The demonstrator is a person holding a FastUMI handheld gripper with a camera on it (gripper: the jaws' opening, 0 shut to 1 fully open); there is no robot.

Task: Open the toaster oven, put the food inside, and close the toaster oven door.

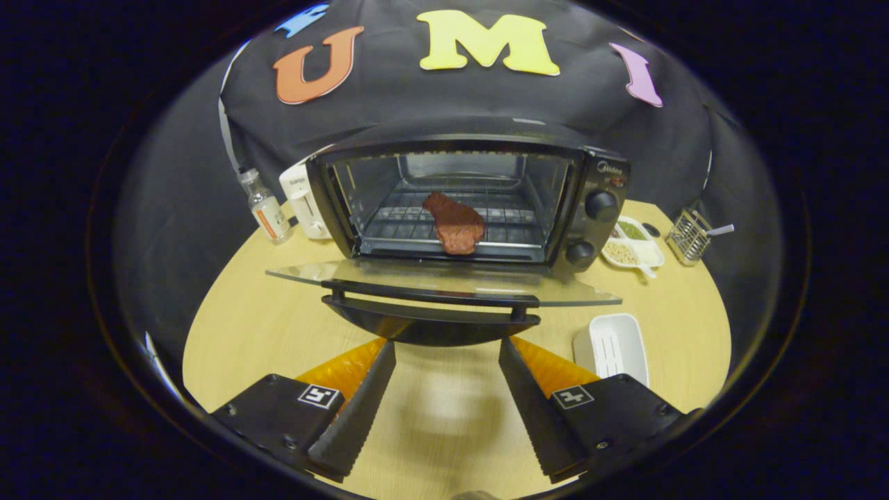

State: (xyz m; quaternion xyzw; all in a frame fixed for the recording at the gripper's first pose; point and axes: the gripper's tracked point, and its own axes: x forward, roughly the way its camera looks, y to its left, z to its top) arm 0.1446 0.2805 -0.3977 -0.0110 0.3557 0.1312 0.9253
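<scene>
- Closing the door looks to be the step in hand: the toaster oven (472, 201) is standing open on the table (278, 326), and the food (455, 223), a reddish slab like a piece of meat, is already lying on the wire rack (403, 226) inside, near the front edge.
- Hanging flat and level, the glass door (444, 281) is reaching out toward the gripper (447, 351), with its dark handle (430, 312) running along the near edge.
- Sitting released, the gripper is holding nothing; its two fingers are spread wide, their tips pointing just beneath the ends of the handle, apparently apart from it.
- Aiming forward and low over the table, the gripper is staying roughly level and centred on the door.
- Calling for a lift next, in my judgement: the fingers need to come under or around the handle and swing the door up until it shuts.
- Standing clear of that path are a white dish (615, 344) beside the right finger, a small bottle (265, 206) and a wire holder (689, 237) farther back.
</scene>
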